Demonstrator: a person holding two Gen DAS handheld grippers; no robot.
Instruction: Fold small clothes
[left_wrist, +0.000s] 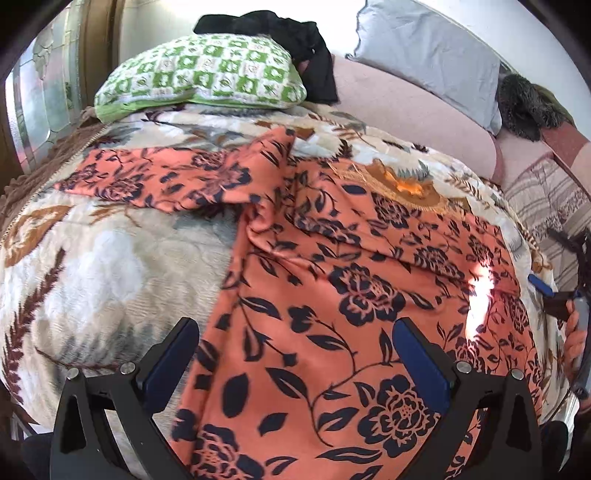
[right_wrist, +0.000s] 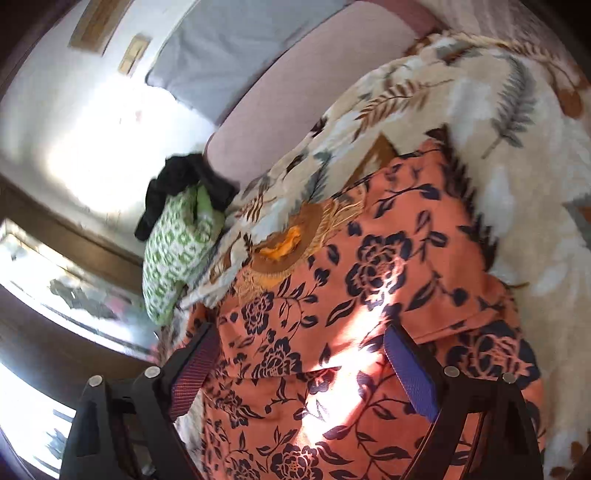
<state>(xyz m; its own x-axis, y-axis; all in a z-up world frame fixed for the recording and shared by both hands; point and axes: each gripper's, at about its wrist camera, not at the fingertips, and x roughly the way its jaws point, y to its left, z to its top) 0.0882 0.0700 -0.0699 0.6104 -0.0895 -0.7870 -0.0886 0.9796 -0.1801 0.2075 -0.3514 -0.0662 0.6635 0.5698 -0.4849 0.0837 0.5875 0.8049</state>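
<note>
- Orange fabric printed with dark navy flowers makes up the garment (left_wrist: 369, 295), the item to be folded. It lies spread on the floral blanket (left_wrist: 92, 266) that covers the bed, with a sleeve-like part (left_wrist: 155, 177) reaching out to one side and creases running across its middle.
- The spread-out lay suggests that the garment has been flattened on the blanket so that its edges can be found and lifted. A judgement only: no finished fold is visible yet.
- Left gripper (left_wrist: 295, 354): jaws released and set wide apart, hovering over the near part of the garment. The blue pads (left_wrist: 421, 362) hold nothing. One finger hangs over the bare blanket, the other over the fabric, so the gripper straddles the garment's side edge, likely to pick up that edge.
- Right gripper (right_wrist: 303, 365): jaws also released and wide apart, over a sunlit patch of the garment. No cloth sits between the pads (right_wrist: 410, 373). The view is tilted and slightly blurred, so contact with the fabric cannot be confirmed.
- In the left wrist view, the right gripper appears at the garment's far side edge, well apart from the left one. This spacing suits a two-point lift.
- Beyond the garment, at the head of the blanket, rests a green-and-white pillow (left_wrist: 203, 74) with a black cloth (left_wrist: 295, 40) piled on it. A grey pillow (left_wrist: 428, 55) leans against the wall further along.
</note>
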